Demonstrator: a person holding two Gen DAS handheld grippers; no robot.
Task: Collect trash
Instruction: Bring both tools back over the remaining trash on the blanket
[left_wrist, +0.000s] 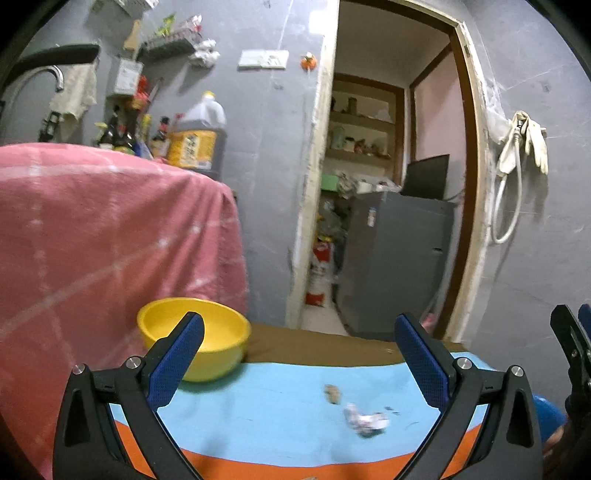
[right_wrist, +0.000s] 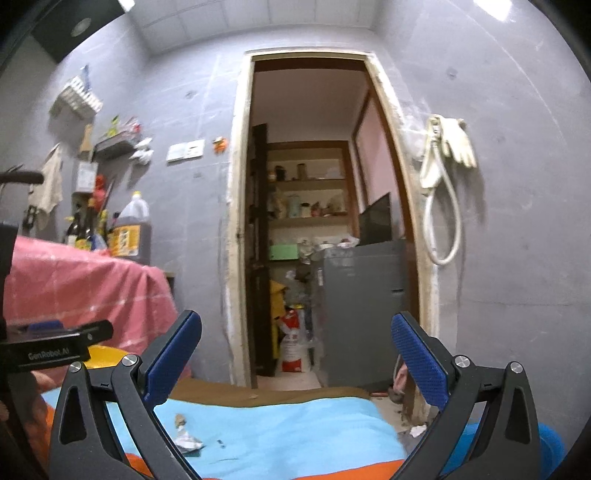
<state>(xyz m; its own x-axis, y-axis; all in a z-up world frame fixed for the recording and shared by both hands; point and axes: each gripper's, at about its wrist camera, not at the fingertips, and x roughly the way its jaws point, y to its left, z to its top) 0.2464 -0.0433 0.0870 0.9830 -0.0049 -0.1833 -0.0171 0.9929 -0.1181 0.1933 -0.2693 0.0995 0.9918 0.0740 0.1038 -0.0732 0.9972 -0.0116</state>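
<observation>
A crumpled white wrapper (left_wrist: 366, 424) lies on the blue and orange cloth (left_wrist: 258, 413) of a low table, with a small brown scrap (left_wrist: 332, 393) just beyond it. A yellow bowl (left_wrist: 218, 339) stands at the table's far left. My left gripper (left_wrist: 299, 354) is open and empty, above the table, the wrapper below between its fingers toward the right. My right gripper (right_wrist: 297, 356) is open and empty. In the right wrist view the wrapper (right_wrist: 189, 441) and scrap (right_wrist: 180, 421) lie by its left finger.
A pink cloth-covered unit (left_wrist: 110, 240) stands left of the table, with bottles and an oil jug (left_wrist: 197, 142) behind it. An open doorway (left_wrist: 388, 184) ahead shows a grey cabinet (left_wrist: 395, 258) and shelves. Gloves and a hose (left_wrist: 521, 147) hang on the right wall.
</observation>
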